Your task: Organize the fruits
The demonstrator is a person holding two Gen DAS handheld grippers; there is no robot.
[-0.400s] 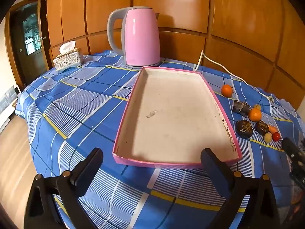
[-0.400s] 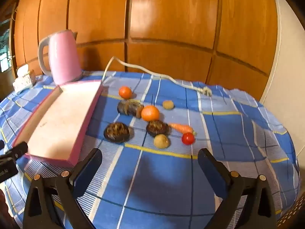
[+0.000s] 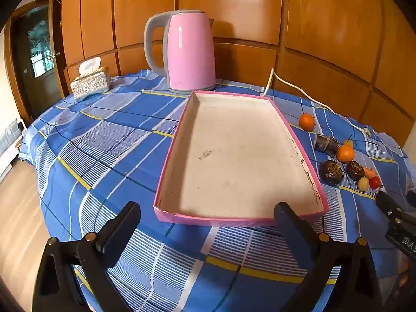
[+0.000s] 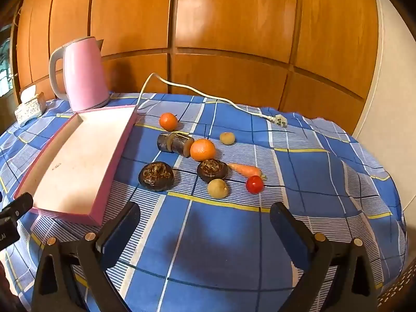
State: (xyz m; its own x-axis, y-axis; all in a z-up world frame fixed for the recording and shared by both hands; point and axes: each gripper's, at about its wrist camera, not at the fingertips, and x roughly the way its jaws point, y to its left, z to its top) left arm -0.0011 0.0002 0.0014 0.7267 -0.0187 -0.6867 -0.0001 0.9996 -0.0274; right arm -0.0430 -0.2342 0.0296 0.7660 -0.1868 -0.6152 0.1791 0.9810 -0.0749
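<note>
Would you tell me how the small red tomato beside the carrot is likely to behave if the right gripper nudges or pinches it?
The tomato looks round and glossy, so it would probably roll on the cloth and may slip between the pads. It seems thin-skinned, so a hard pinch could split it. The carrot close behind might stop it.

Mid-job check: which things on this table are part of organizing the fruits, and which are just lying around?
Job:
pink tray
two oranges
red tomato
carrot
two dark round fruits
two pale round fruits
dark cut stalk

Lying about:
pink kettle
white cord
tissue box
</note>
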